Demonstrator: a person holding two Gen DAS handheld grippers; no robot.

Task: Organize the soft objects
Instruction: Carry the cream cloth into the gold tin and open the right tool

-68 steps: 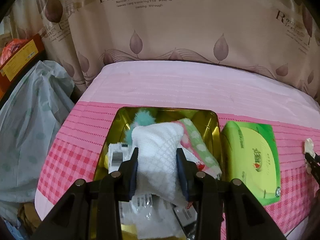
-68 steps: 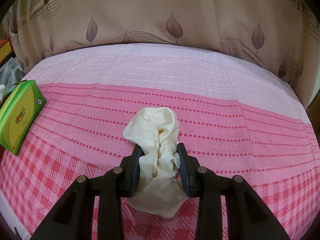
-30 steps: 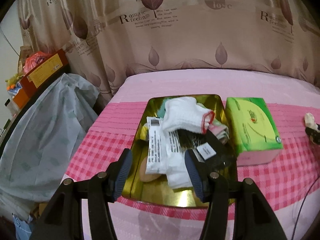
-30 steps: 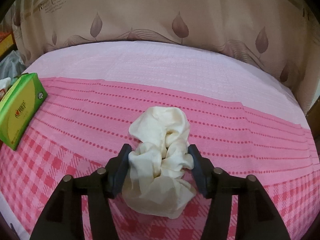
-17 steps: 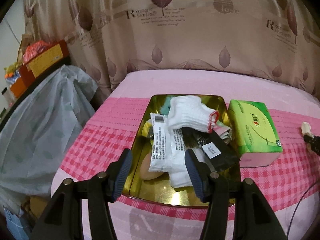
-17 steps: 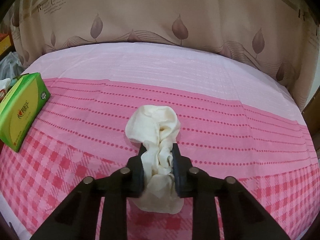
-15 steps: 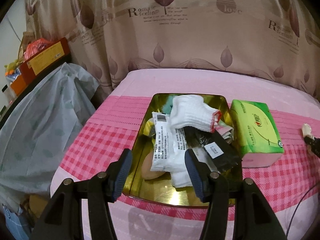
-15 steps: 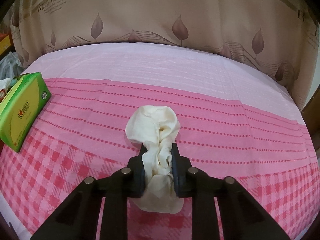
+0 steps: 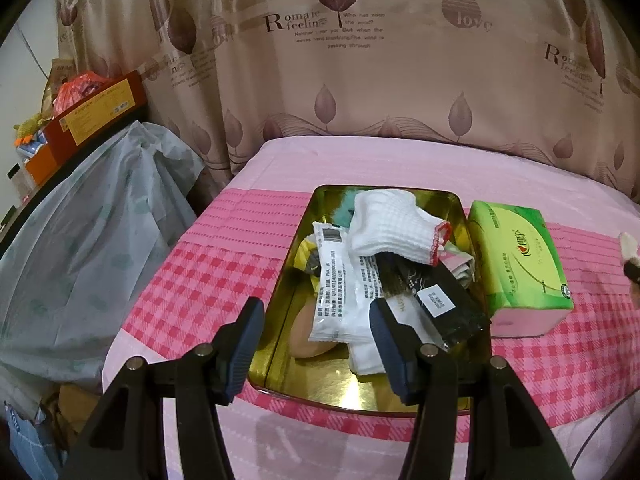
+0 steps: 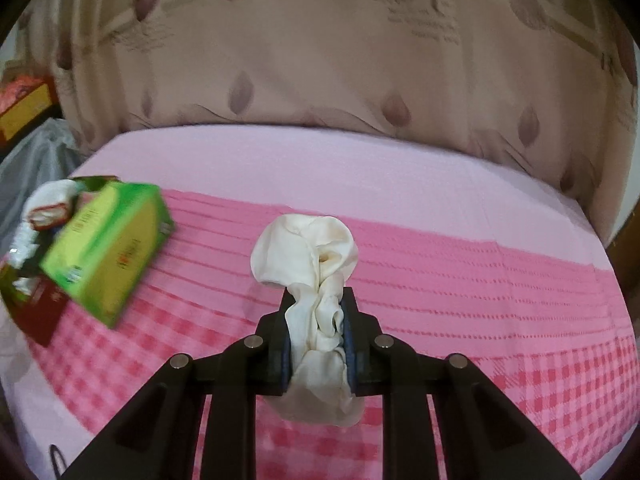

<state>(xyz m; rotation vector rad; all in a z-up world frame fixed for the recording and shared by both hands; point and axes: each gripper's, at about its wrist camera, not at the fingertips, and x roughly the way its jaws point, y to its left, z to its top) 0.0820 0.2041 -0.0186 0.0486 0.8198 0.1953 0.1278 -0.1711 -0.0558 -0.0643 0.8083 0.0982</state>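
1. Pink checked bedding point(image 10: 500, 380) covered the bed nearest me, and the right gripper point(image 10: 316, 332) hung just above it, its jaws clamped tight on a crumpled cream cloth point(image 10: 308, 256).
2. That cloth bulged out beyond the fingertips and drooped below them, so the hold sat on its gathered middle and looked secure.
3. Off to the left, the left gripper point(image 9: 316, 344) hovered over the near rim of a gold tin tray point(image 9: 288, 312), jaws apart with nothing between them.
4. Inside the tray lay a white sock point(image 9: 396, 228) with red trim, white packets point(image 9: 340, 288), dark packets point(image 9: 432, 296) and a bit of teal fluff, already heaped fairly high.
5. Just beside the tray's right wall stood a green tissue box point(image 9: 516, 260), between the cloth and its likely home.
6. To finish the carry well, I judged the cloth should travel high enough to clear the box, then come down over the bare near end of the tray.
7. Release should wait until the hanging tail rested inside the rim, or it might spill onto the bedding.
8. Farthest back hung a beige leaf-printed curtain point(image 9: 360, 80).
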